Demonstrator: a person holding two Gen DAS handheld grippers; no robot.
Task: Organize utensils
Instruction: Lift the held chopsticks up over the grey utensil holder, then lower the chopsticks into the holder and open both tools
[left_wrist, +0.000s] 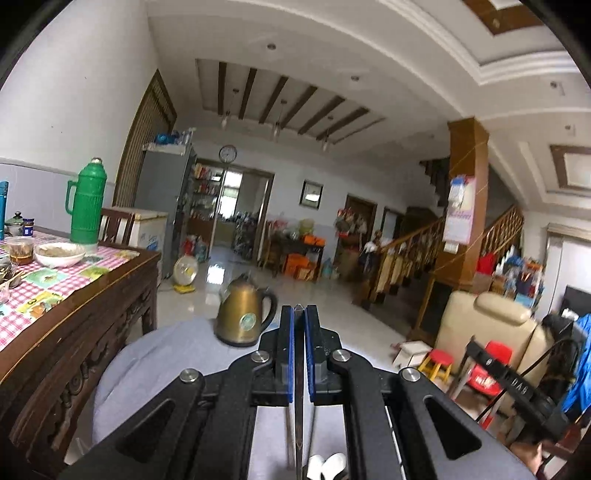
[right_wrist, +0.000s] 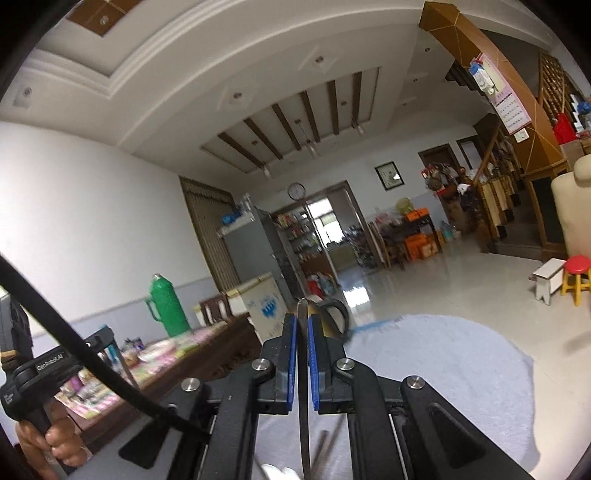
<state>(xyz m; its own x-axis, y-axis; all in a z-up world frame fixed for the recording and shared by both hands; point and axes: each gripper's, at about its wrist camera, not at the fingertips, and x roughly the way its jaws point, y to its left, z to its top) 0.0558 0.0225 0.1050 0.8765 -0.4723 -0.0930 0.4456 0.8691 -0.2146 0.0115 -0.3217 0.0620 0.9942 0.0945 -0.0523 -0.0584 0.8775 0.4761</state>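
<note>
Two tools are in play, and each is pinching a slim dark utensil between its blue pads. The left tool (left_wrist: 299, 314) has its jaws pressed together on a thin utensil (left_wrist: 298, 413) whose pale tip just clears the fingertips and whose shaft runs back under the camera; it could be a chopstick or a narrow handle, I cannot tell which. The right tool (right_wrist: 302, 321) is likewise clamped on a flat dark strip (right_wrist: 303, 406) that pokes out a little past its pads. Both point level across the room, over a round table (left_wrist: 155, 354) with a grey-blue cloth, where a brass kettle (left_wrist: 243, 314) stands near the far edge. Low in both views, under the jaws, a few more loose pieces lie on the cloth: something white (left_wrist: 328, 467) and blurred thin sticks (right_wrist: 323, 448), too unclear to name. No holder, drawer or tray for utensils shows in either view, so the place they belong cannot be judged. By my reading the task is at an early or middle stage: two items are picked up and off the cloth, neither is put down, and some remain to be gathered. A person's hand (right_wrist: 51, 439) grips the left tool's handle.
</note>
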